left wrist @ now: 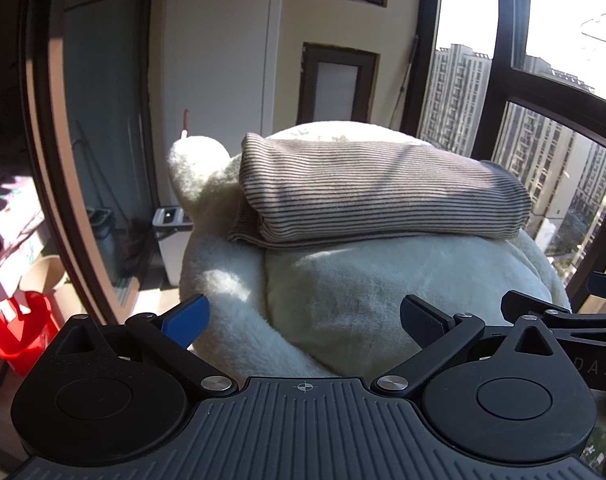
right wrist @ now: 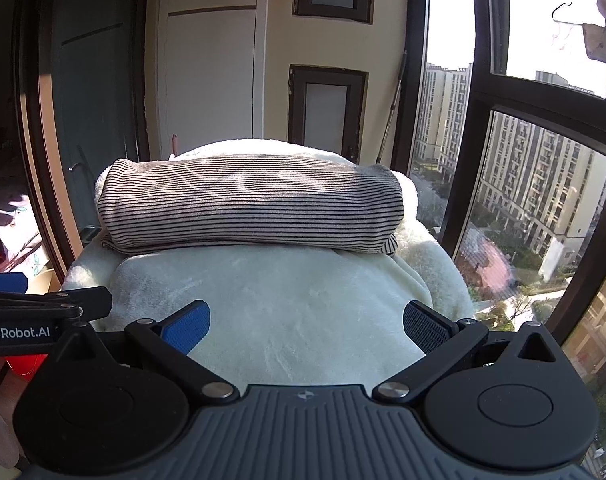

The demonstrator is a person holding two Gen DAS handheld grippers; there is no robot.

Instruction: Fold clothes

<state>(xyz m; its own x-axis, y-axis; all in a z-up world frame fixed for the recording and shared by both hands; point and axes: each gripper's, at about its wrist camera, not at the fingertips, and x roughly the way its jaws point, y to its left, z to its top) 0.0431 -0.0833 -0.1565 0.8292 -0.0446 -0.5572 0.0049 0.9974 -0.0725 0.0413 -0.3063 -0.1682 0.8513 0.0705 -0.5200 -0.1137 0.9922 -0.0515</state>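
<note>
A folded striped garment (left wrist: 375, 196) lies on top of a white fluffy blanket (left wrist: 363, 300) that covers a rounded mound. It also shows in the right wrist view (right wrist: 251, 204), on the same blanket (right wrist: 295, 320). My left gripper (left wrist: 305, 320) is open and empty, held in front of the blanket, short of the garment. My right gripper (right wrist: 307, 322) is open and empty, over the near part of the blanket. The right gripper's body shows at the right edge of the left wrist view (left wrist: 543, 316); the left gripper's body shows at the left edge of the right wrist view (right wrist: 43, 312).
A large window with dark frames (left wrist: 499, 92) runs along the right, with tall buildings outside. A sliding glass door (left wrist: 95, 160) stands at the left. A red bucket (left wrist: 19, 332) and a white bin (left wrist: 171, 236) sit on the floor at left. Clothes on hangers (right wrist: 599, 36) hang at upper right.
</note>
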